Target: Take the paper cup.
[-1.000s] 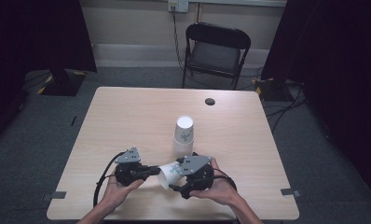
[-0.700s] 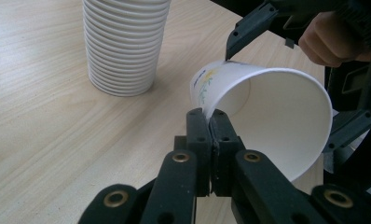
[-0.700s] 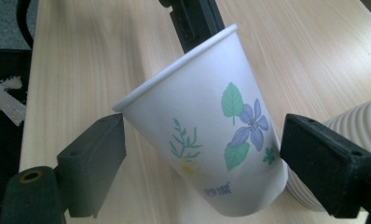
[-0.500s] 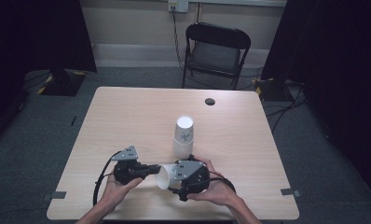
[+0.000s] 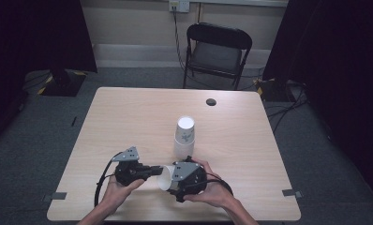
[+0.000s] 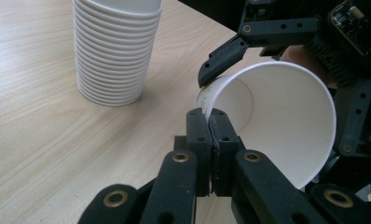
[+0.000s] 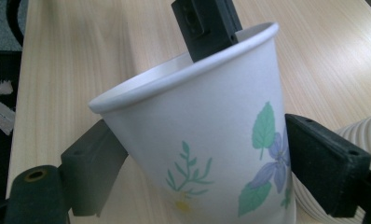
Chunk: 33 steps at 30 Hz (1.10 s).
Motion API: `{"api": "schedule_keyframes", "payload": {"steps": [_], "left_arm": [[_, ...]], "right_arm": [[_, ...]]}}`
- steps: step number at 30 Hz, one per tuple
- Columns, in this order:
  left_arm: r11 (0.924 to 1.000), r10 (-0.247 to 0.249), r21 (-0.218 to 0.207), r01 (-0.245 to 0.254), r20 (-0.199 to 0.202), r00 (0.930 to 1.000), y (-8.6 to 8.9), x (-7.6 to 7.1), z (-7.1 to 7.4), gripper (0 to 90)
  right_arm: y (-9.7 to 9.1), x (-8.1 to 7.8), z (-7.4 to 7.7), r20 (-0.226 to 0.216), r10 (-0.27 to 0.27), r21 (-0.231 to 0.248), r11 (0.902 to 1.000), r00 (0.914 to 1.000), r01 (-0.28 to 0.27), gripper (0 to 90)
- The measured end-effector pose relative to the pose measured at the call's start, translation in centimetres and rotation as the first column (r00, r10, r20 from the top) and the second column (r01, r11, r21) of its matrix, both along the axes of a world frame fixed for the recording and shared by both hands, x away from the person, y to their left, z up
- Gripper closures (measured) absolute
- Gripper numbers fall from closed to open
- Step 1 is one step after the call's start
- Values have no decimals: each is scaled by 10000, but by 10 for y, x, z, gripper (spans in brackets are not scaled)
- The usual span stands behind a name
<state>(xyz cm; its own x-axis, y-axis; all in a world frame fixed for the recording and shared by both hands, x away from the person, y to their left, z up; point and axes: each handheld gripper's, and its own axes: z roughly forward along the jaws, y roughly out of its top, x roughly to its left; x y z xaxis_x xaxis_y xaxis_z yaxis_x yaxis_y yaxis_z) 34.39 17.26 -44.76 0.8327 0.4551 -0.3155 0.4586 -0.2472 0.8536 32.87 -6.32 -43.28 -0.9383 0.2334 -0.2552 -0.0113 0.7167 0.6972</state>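
Left gripper view has the best look at it: a single paper cup (image 6: 272, 121) lying on its side in mid-air, mouth facing the camera, and the left gripper (image 6: 213, 122) has its jaws pinched together right on the cup's rim, one pad inside and one outside. From the right gripper view the same cup, with its little leaf and flower print, sits between the right gripper (image 7: 221, 172) jaws, which look clamped against the cup's sides, though I can't quite see the contact on the right pad.

High view puts all this near the front edge of the table (image 5: 128, 112), between the person's two hands, with the cup bridging the two grippers. Just behind is the stack of paper cups (image 5: 184, 136), standing upside down, close by but not touching anything. Farther back there's a small dark round thing (image 5: 211, 101) on the table, and a folding chair (image 5: 217, 49) beyond.

My guess is a handover or a re-grip of the one cup. Next move needs one side to let go gently, because a thin rim crushes easily.
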Motion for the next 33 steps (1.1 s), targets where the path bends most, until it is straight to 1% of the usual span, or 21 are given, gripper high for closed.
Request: {"api": "schedule_keyframes", "payload": {"steps": [2, 3, 5, 6, 8, 9, 10, 11, 12, 14, 17, 20, 22, 24, 25, 26, 28, 29, 30, 31, 33], "left_arm": [[10000, -16, -9, 16, -8, 10000, -1, 0, 0, 889], [10000, -71, 67, 71, 11, 10000, -2, 0, 0, 889], [9999, 26, 150, -28, 137, 9999, -5, 0, 0, 888], [9999, 34, 161, -36, 128, 9999, -6, 0, 0, 886], [9998, 131, 129, -133, 192, 9997, -6, 1, 0, 874], [9998, 152, 133, -156, 279, 9995, -5, 1, 0, 867], [9999, 165, 0, -165, 314, 9994, -5, 0, 1, 859], [9997, 243, -37, -242, 357, 9991, -4, -1, 2, 844], [9997, 236, 8, -237, 437, 9988, -3, -1, 2, 840], [9997, 241, -41, -239, 535, 9983, -4, -3, 3, 845], [9999, 136, 72, -140, 445, 9989, -3, -2, 3, 878], [9999, 155, -11, -155, 266, 9995, -2, -1, 3, 884], [9998, 160, 107, -162, 198, 9997, -3, -1, 3, 886], [9989, 155, 432, -159, 84, 9998, -6, 0, 1, 887], [9985, 162, 519, -167, 101, 9998, -8, 0, -1, 888], [9984, 129, 545, -132, 49, 9999, -10, 1, -2, 887], [9975, 69, 701, -74, 75, 9999, -14, 1, -2, 886], [9975, 70, 698, -72, 30, 10000, -15, 1, -2, 886], [9978, 56, 654, -52, -58, 10000, -13, 2, -3, 886], [9979, 79, 637, -74, -76, 9999, -13, 2, -3, 883], [9979, 162, 635, -162, 2, 9999, -12, 1, -2, 875]], "right_arm": [[1, 0, 1, -50, 4, 89, 10000, 10000, -4, 161], [1, 0, 1, -77, 26, 114, 9999, 10000, -25, 161], [3, 0, 0, -116, 41, 61, 10000, 9999, -41, 172], [4, 0, 0, -136, 36, -5, 10000, 9999, -36, 178], [4, 0, -1, -287, -35, 4, 10000, 9996, 35, 199], [2, 1, -1, -379, -74, 167, 9998, 9993, 81, 231], [0, 2, -1, -590, -48, 376, 9993, 9982, 70, 234], [-1, 3, -1, -752, -9, 607, 9981, 9972, 54, 240], [-1, 4, -1, -908, -31, 735, 9972, 9959, 99, 241], [-1, 4, -2, -1004, -5, 762, 9971, 9949, 82, 244], [0, 4, -3, -1167, -3, 776, 9969, 9932, 94, 235], [0, 4, -2, -1111, -6, 892, 9960, 9938, 106, 226], [1, 3, -2, -961, -5, 860, 9963, 9954, 88, 223], [2, 2, -4, -833, 29, 739, 9973, 9965, 32, 221], [2, 2, -5, -744, 59, 688, 9976, 9972, -8, 218], [3, 2, -5, -700, 85, 647, 9979, 9975, -40, 215], [3, 2, -6, -686, 112, 541, 9985, 9976, -75, 204], [2, 2, -6, -697, 116, 520, 9986, 9975, -79, 213], [2, 1, -6, -676, 173, 535, 9985, 9976, -137, 245], [1, 0, -6, -634, 182, 559, 9983, 9978, -146, 249], [1, 1, -5, -719, 157, 680, 9976, 9973, -108, 262]]}}
